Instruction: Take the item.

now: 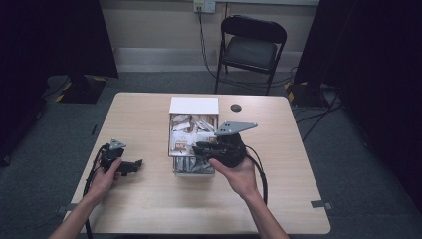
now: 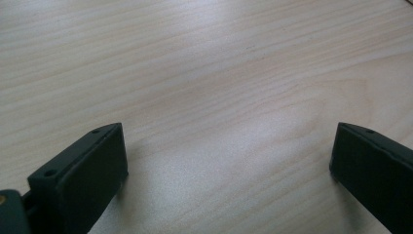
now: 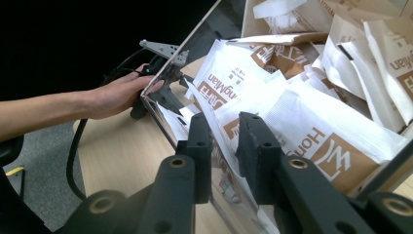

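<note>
Your right tongs [image 3: 225, 146] are inside the clear box [image 1: 174, 167] in the middle of the bench [image 1: 149, 199]; their jaws are nearly together, and one white and brown sachet [image 3: 214, 105] stands between them by its thin edge; I judge it is pinched, because the paper runs straight down into the narrow gap. The same sachet belongs to a loose heap of sachets [image 3: 311, 112] that fills the box, some flat, some on edge, all overlapping.

Your left tongs [image 1: 130, 167] rest low over the bare wood at the left of the box, well apart from it; their jaws are spread wide with nothing between them.

About the handling, this is my judgement only; such a sachet is very light and thin, the paper is soft and it bends easily, so it will flop when it leaves the heap. The surface looks smooth, so a grip at the very border can slip; it is better to take hold a little deeper, on the flat sealed margin and not on the filled middle, which can crush. The neighbours lie against it and may be dragged up with it; the wall of the box is close to the outer jaw, so a straight lift is safer than a sideways pull.
</note>
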The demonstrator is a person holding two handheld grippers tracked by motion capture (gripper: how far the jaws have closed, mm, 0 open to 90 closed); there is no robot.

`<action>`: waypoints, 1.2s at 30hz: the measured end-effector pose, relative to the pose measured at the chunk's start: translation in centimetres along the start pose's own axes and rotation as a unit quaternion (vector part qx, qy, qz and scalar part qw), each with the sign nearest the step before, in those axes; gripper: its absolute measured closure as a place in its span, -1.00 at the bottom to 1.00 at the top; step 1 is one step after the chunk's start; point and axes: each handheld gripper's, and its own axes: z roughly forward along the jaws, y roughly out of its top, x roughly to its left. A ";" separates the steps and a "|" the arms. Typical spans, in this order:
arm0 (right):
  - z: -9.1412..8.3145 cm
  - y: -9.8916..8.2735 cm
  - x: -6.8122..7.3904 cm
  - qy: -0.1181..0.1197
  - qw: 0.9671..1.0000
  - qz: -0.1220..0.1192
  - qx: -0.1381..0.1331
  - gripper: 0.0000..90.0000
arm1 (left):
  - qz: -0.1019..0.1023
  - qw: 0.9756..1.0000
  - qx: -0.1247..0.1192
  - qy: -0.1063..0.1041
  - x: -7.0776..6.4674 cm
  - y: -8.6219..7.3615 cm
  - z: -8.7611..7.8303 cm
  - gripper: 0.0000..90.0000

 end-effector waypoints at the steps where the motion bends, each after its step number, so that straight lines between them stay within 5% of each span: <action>1: 0.0 0.0 0.0 -0.001 1.000 -0.001 0.003 0.73 | 0.000 1.000 0.000 0.000 0.0 0.0 0.0 -1.00; 17: 0.0 -0.1 -0.3 -0.003 1.000 -0.010 0.001 0.90 | 0.000 1.000 0.000 0.000 0.0 0.0 0.0 -1.00; 36: -0.7 0.2 0.0 -0.004 0.999 -0.024 -0.032 0.96 | -0.001 1.000 0.000 0.000 0.0 0.0 0.0 -1.00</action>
